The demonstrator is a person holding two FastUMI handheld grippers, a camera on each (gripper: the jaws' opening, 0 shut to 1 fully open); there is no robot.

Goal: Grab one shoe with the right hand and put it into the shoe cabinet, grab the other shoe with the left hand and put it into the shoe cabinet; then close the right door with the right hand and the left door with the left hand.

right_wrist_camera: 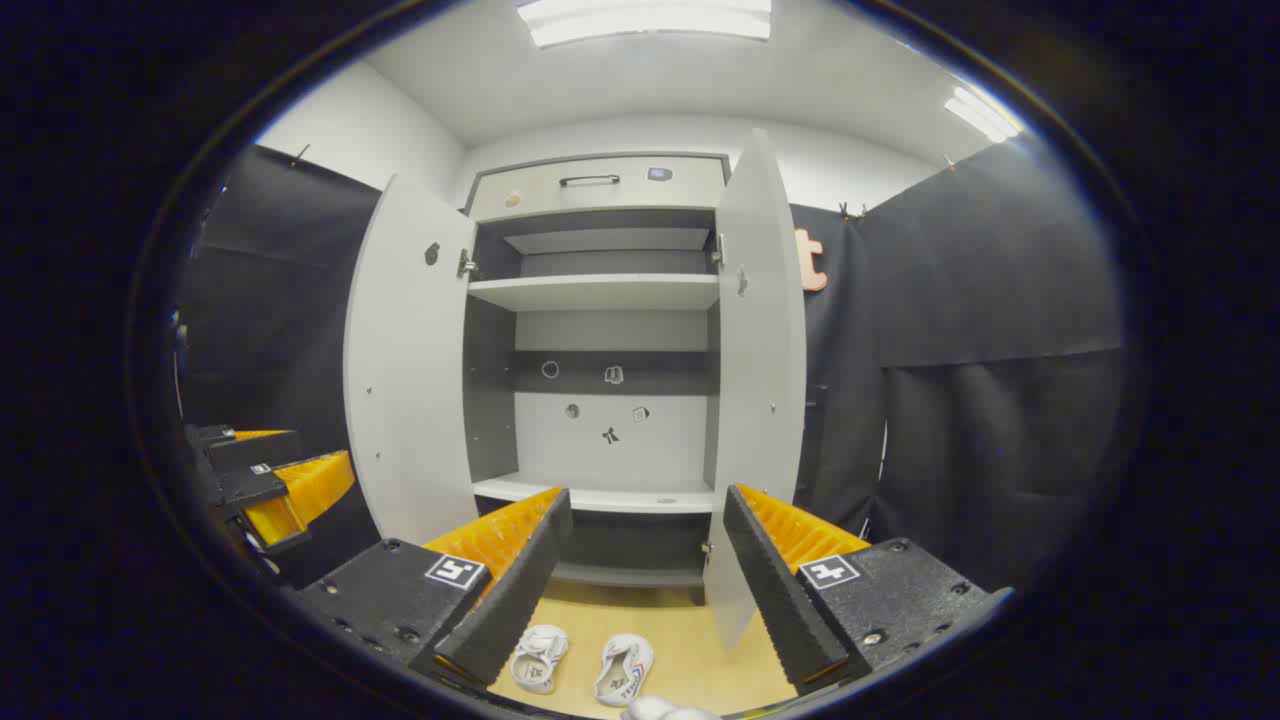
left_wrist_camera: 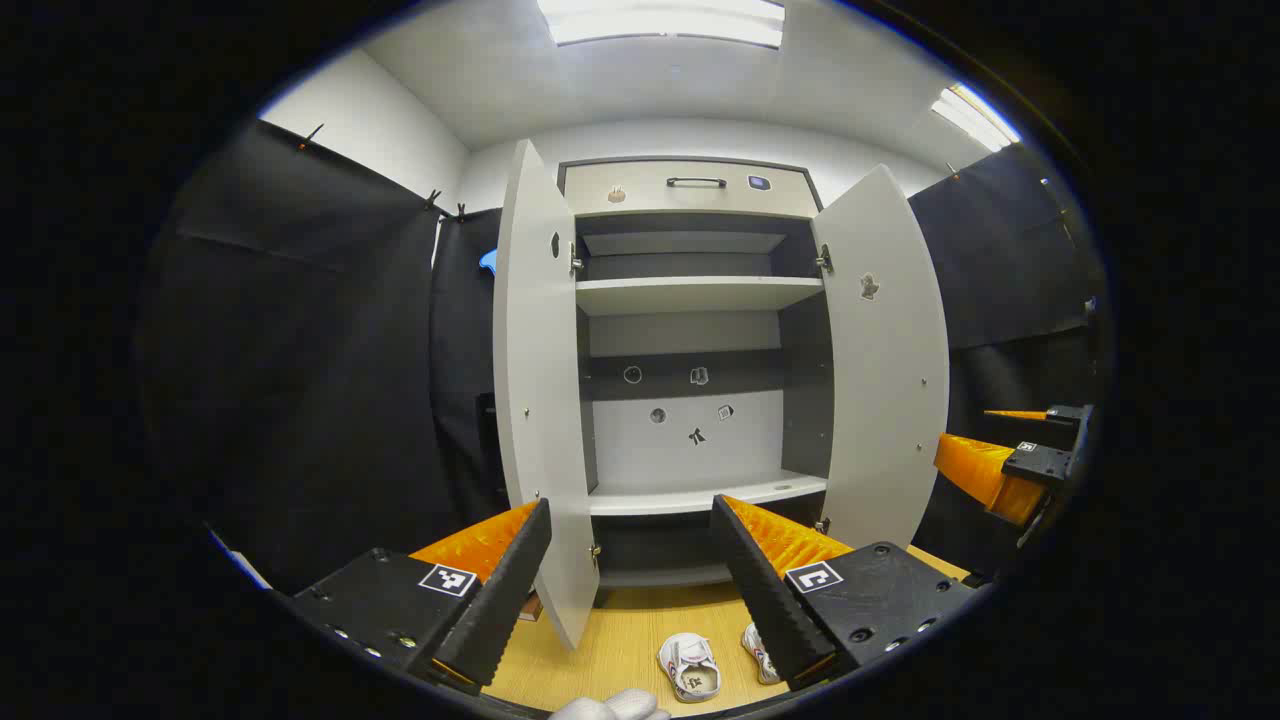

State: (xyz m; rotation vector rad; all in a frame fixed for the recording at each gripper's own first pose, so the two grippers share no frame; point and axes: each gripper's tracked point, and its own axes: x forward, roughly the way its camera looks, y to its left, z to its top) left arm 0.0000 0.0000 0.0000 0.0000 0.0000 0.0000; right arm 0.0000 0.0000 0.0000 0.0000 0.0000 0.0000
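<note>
Two small white shoes [right_wrist_camera: 580, 662] lie side by side on the wooden floor [right_wrist_camera: 690, 640] before the tall grey cabinet [left_wrist_camera: 690, 300] (both doors open). Left gripper [left_wrist_camera: 630, 560] and right gripper [right_wrist_camera: 645, 545] are both released, empty.

The left claw's finger [left_wrist_camera: 770, 590] hides most of one shoe [left_wrist_camera: 760, 652].

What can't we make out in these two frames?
- Right shoe, left gripper view: part hidden behind the left gripper.
- Left shoe, right gripper view: part behind the right gripper.
- Stickers on the cabinet's back panel: too small to tell.
- Cabinet floor level: hidden by the lowest shelf.
</note>
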